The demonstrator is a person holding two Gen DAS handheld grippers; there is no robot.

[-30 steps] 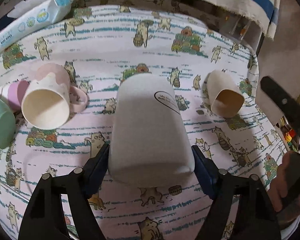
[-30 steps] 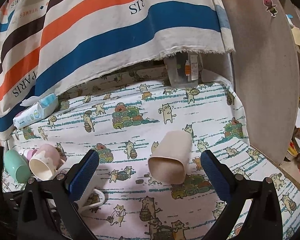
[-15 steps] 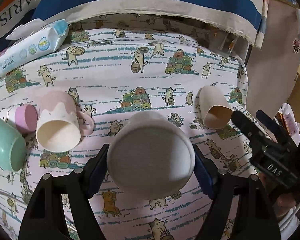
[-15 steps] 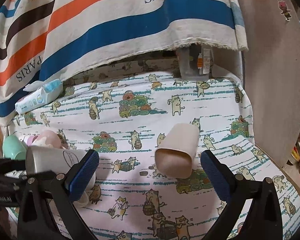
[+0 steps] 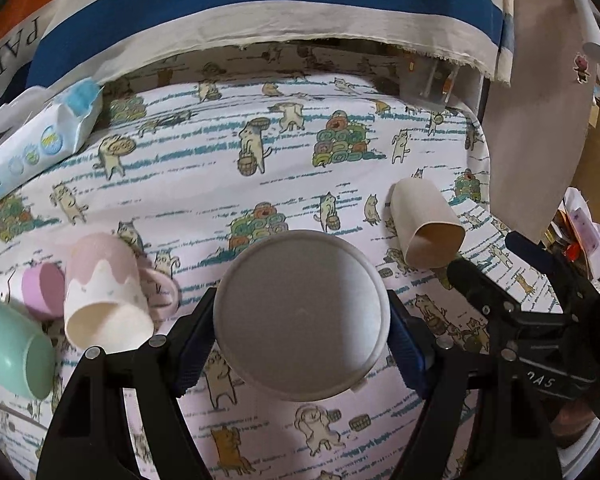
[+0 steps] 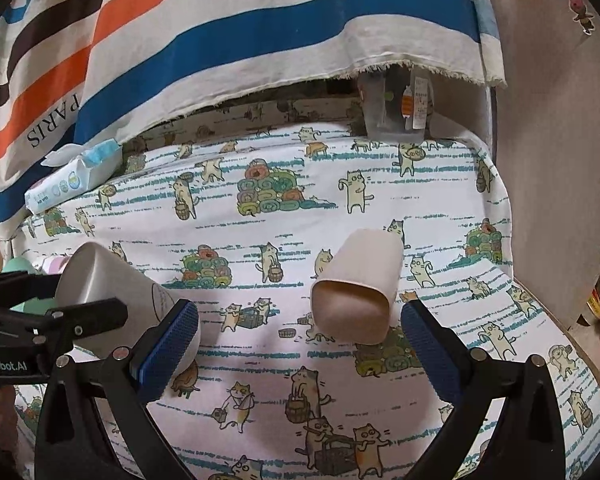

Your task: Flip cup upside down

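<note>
My left gripper (image 5: 302,344) is shut on a white cup (image 5: 300,312); its flat base faces the left wrist camera. In the right wrist view the same white cup (image 6: 112,284) is held tilted above the tablecloth at the left, base up. My right gripper (image 6: 300,352) is open and empty, its blue pads on either side of a beige cup (image 6: 358,294) that lies on its side just beyond them, mouth toward the camera. The beige cup also shows in the left wrist view (image 5: 426,224).
A pink-and-cream mug (image 5: 104,292), a lilac cup (image 5: 42,290) and a mint cup (image 5: 12,348) lie on their sides at the left. A wipes pack (image 5: 40,144) lies far left. Striped cloth (image 6: 220,32) hangs behind. The cat-print table's edge (image 6: 540,300) runs along the right.
My left gripper has lifted and tipped the white cup from lying flat until its base faces the camera. My right gripper stays open by the beige cup, slightly closer.
</note>
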